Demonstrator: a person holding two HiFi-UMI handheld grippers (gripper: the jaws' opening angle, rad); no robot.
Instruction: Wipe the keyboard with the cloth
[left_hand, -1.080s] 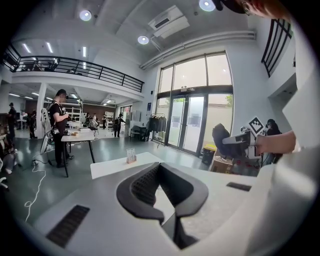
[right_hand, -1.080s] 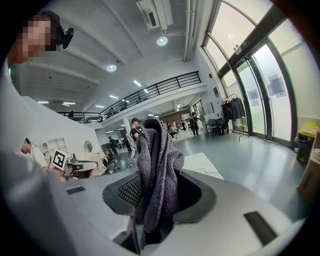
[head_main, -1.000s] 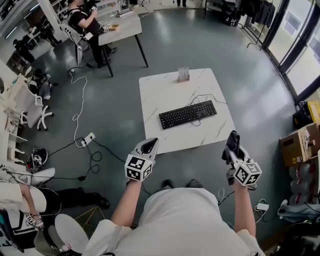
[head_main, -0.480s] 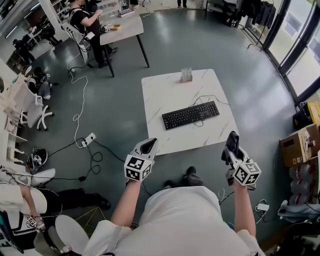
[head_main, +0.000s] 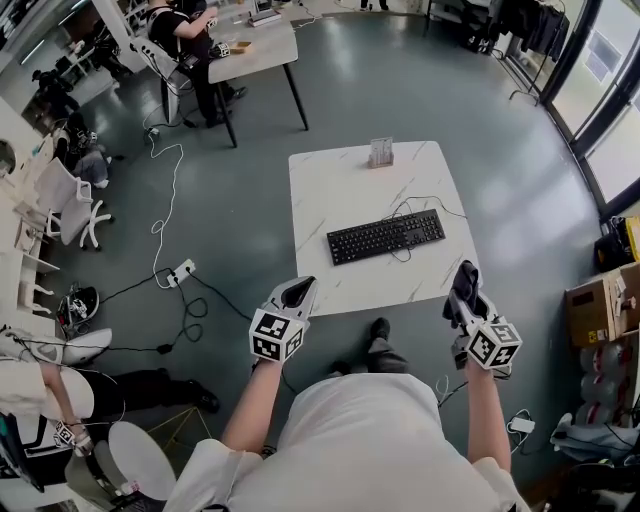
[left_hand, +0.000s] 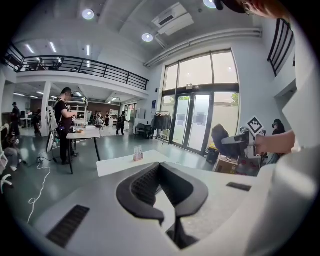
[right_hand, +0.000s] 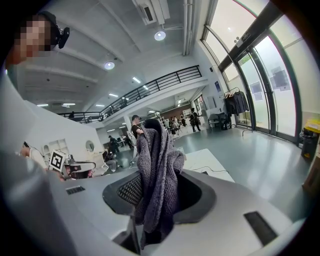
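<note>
Black keyboard (head_main: 386, 237) sits centre right of the head view, slanted on a white marble-look table (head_main: 330, 190), with its cable (head_main: 405, 208) looped just above it. Dark grey cloth (head_main: 463, 284) is lower right, clamped upright in the right gripper (head_main: 468, 303) and well apart from the keyboard, near the table's lower right corner. Left gripper (head_main: 297, 293) is at lower centre, jaws pressed together with nothing between them, by the table's near edge. A small card stand (head_main: 380, 152) is at the table's far edge. Grey-green floor (head_main: 400, 80) all round. White power strip (head_main: 178, 272) and cords lie on the floor at left. A second table (head_main: 255, 52) with a person (head_main: 185, 25) is upper left, a cardboard box (head_main: 592, 300) at the right edge. The left gripper view shows tall glass doors (left_hand: 200, 120) and a balcony railing (left_hand: 75, 65).
</note>
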